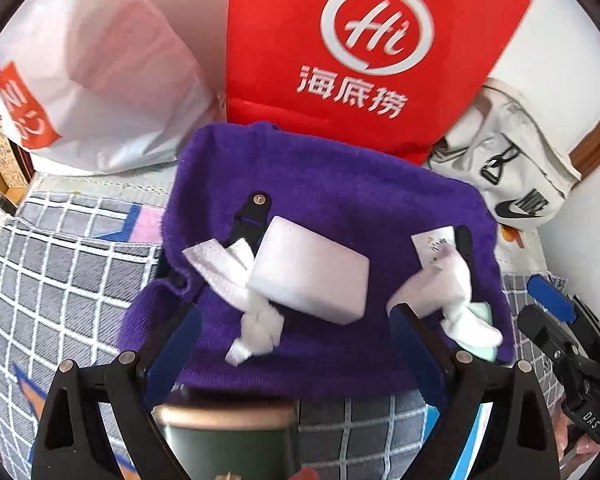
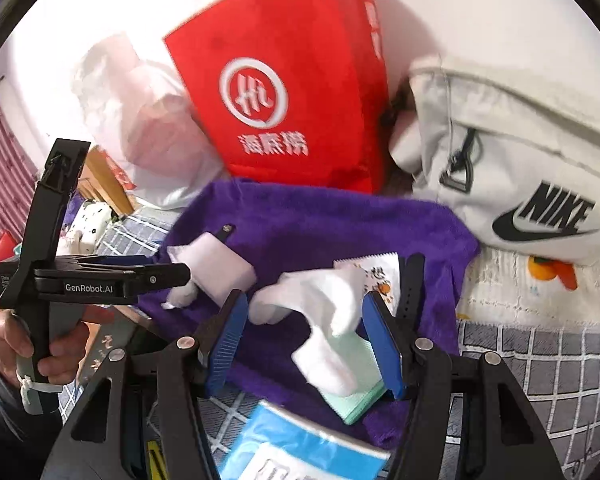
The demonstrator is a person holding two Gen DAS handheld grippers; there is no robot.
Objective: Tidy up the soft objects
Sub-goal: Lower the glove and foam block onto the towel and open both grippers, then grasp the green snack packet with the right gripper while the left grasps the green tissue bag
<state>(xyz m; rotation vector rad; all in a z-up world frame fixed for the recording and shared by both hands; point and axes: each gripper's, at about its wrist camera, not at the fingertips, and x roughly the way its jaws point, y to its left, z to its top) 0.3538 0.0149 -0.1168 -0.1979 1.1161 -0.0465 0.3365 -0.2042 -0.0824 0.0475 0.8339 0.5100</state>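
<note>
A purple towel lies spread on the checked bedspread. On it sit a white foam block, a knotted white cloth, a white sock over a mint green cloth, a small printed packet and black watch straps. My left gripper hovers open above the towel's near edge, holding nothing. My right gripper stands open, off the towel's right edge; the sock shows between its blue pads, not pressed.
A red paper bag, a white plastic bag and a pale Nike bag stand behind the towel against the wall. A green can with a gold rim is under the left gripper. A blue packet lies by the towel's near edge.
</note>
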